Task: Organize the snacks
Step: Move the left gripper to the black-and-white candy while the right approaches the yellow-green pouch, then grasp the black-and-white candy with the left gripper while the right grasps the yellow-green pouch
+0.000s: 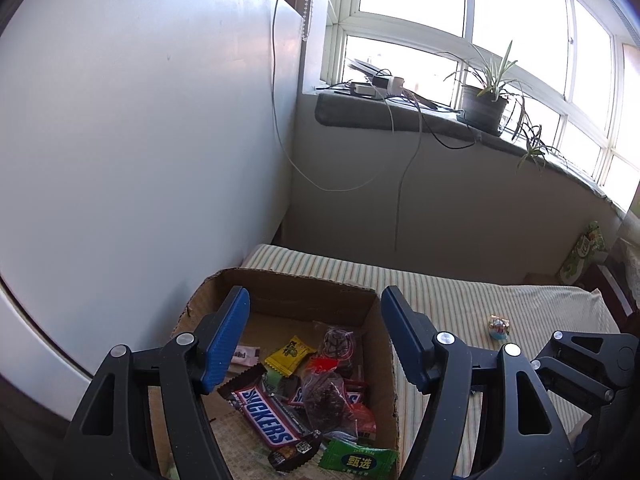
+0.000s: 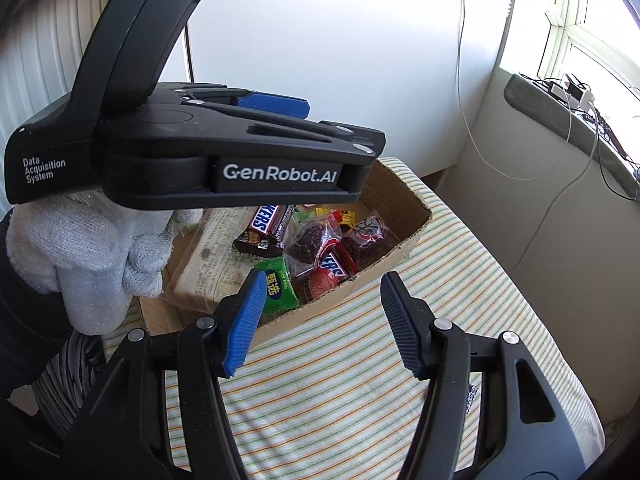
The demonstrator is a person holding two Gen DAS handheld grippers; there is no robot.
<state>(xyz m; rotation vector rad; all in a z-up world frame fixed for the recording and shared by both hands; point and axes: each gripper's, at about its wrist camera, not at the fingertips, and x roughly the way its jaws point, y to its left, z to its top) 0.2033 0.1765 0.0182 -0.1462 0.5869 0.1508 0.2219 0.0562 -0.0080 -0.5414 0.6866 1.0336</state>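
Observation:
A cardboard box (image 1: 288, 300) on a striped cloth holds several wrapped snacks: a Snickers bar (image 1: 266, 414), a green packet (image 1: 356, 458), a yellow packet (image 1: 290, 354) and dark fruit bags (image 1: 328, 400). My left gripper (image 1: 316, 340) is open and empty, hovering above the box. One small wrapped candy (image 1: 498, 326) lies on the cloth right of the box. My right gripper (image 2: 322, 322) is open and empty, over the cloth beside the box (image 2: 404, 200). The left gripper's body (image 2: 224, 148) shows above the box in the right wrist view.
A white panel (image 1: 140, 140) stands left of the box. A windowsill with a potted plant (image 1: 486, 100) and chargers with hanging cables (image 1: 400, 184) is behind. A gloved hand (image 2: 80, 252) holds the left gripper. The striped cloth (image 2: 440, 280) covers the table.

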